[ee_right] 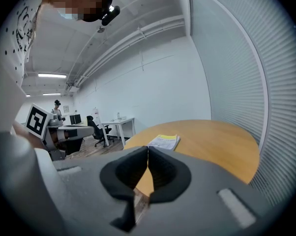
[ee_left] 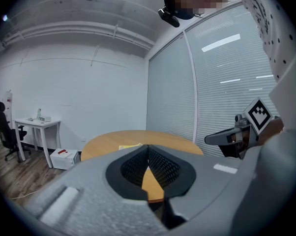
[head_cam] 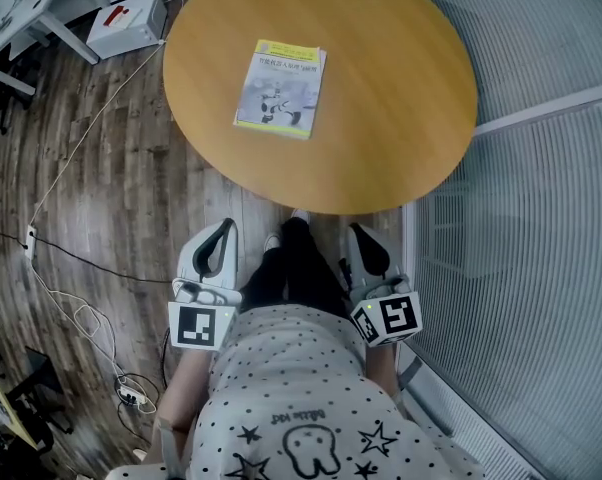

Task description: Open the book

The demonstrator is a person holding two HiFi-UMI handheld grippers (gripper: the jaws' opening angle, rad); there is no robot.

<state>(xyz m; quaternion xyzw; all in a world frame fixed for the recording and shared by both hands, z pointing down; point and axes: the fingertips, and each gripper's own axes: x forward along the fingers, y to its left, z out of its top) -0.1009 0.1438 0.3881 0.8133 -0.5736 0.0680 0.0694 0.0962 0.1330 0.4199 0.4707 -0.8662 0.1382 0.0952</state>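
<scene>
Wooden tabletop: round.
Book: closed, flat, cover up, left of tabletop's centre.
Left gripper: fingers pressed together, empty, short of tabletop's edge.
Right gripper: fingers together, empty.

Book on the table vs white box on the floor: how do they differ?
The closed yellow-banded paperback book lies on the round wooden table; the white box with a red mark sits on the plank floor. The book is thin and flat; the box is blocky. The book's cover is printed; the box is nearly plain. Both are rectangular.
</scene>
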